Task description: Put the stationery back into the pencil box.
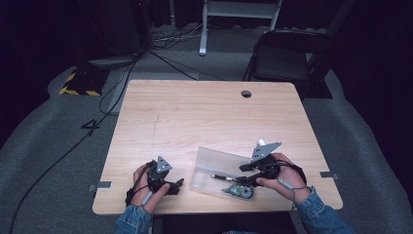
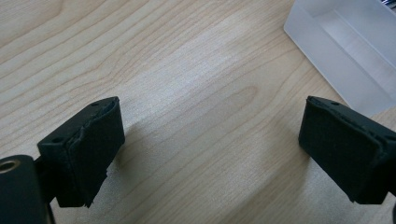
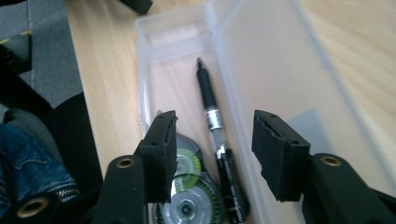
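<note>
A clear plastic box (image 1: 214, 163) lies open near the table's front edge, its lid folded back toward the far side. Inside it are a black pen (image 3: 208, 100) and a round green-and-clear tape dispenser (image 3: 189, 196). My right gripper (image 3: 212, 126) hovers open just above the box, its jaws on either side of the pen and touching nothing. In the high view the right gripper (image 1: 242, 175) points left over the box's right end. My left gripper (image 2: 210, 112) is wide open over bare wood, with the box's corner (image 2: 345, 51) just beyond it. The left gripper (image 1: 176, 185) rests left of the box.
The wooden table (image 1: 195, 112) has a round cable hole (image 1: 246, 93) near its far edge. A black folding chair (image 1: 285, 58) stands behind the table, and cables (image 1: 112, 92) run across the grey floor at the left.
</note>
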The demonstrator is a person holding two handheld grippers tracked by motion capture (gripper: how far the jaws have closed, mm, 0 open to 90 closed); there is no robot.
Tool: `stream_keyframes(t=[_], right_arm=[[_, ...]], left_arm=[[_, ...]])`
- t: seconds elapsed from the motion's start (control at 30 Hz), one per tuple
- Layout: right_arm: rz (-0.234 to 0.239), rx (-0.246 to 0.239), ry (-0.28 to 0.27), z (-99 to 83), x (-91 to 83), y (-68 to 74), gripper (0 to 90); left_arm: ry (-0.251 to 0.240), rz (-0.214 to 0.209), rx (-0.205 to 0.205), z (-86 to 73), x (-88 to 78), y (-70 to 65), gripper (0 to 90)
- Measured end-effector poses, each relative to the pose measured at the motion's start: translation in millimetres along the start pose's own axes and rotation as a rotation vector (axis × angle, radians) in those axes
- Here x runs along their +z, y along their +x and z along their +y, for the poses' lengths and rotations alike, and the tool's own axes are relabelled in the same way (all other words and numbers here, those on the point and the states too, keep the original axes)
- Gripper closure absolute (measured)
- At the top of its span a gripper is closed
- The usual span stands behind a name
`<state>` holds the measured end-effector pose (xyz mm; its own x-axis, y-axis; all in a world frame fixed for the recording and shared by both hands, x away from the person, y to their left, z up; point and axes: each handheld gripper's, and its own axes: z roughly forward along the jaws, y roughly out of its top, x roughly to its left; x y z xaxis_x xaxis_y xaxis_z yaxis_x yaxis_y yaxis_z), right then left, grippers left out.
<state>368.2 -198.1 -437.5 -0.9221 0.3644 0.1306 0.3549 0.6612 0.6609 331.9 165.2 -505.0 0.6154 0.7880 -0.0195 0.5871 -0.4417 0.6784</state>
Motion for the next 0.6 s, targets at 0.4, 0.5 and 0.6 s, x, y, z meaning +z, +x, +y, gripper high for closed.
stream_keyframes(t=[0.4, 0.5, 0.6], right_arm=[[-0.148, 0.068, -0.104, 0.6, -38.8, -21.0, 52.7], [-0.177, 0.089, -0.119, -0.8, -45.6, -26.7, 52.8], [-0.213, 0.115, -0.13, -3.4, -52.6, -34.9, 53.0]], left_arm=[[0.001, 0.016, -0.012, -3.9, -4.0, 0.7, 7.4], [0.001, 0.017, -0.012, -5.0, -4.9, 0.9, 7.4], [0.003, 0.018, -0.012, -6.4, -6.5, 1.5, 7.4]])
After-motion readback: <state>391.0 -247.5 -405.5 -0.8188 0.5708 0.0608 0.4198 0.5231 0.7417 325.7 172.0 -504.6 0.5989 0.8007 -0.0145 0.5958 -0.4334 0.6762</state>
